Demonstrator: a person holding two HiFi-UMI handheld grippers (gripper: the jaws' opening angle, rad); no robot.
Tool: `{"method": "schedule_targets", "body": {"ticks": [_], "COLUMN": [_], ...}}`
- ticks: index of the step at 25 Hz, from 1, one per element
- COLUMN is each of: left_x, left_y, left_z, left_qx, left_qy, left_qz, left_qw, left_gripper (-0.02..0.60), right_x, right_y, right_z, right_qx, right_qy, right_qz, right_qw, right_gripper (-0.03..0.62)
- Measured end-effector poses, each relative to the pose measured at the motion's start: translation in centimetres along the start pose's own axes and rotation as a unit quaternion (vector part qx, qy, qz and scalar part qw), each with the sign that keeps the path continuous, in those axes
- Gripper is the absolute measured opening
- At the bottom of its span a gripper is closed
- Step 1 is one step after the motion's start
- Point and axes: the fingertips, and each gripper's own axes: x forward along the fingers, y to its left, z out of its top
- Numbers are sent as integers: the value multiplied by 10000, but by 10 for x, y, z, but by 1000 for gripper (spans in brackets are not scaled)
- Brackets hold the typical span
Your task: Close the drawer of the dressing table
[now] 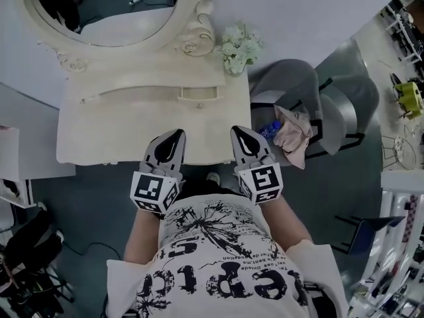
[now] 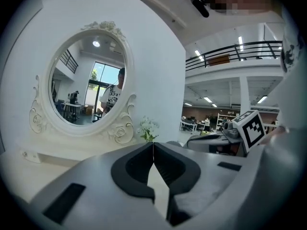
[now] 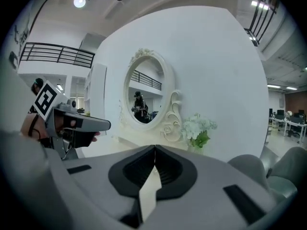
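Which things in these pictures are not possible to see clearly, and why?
Head view: the dressing table front face, hidden below its own top and behind the left tool and right tool.
Head view: the mirror, cut off by the upper edge.
Gripper views: the tabletop, mostly hidden by each tool's body.
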Motion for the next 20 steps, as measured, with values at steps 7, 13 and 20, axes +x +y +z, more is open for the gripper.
{"method": "schedule_targets", "body": {"ticks": [7, 13, 20], "left_x": [29, 57, 77], "left_y": [27, 62, 95], "left_z": [-15, -32, -61], "left_qx": [-121, 166, 387], "left_qy": [78, 96, 125], "left_qz": [107, -161, -341], "left_qw": [9998, 9997, 9986], "left_gripper": [18, 18, 18], "right_x": [43, 98, 154], "right_y": [-14, -8, 8], "right_z": [-19, -49, -105], "right_qx": [133, 237, 443], "right_qy": [224, 409, 830], "right_qz": [96, 126, 175], "right_qw": [9996, 9988, 9954], "right_gripper": [17, 17, 17]}}
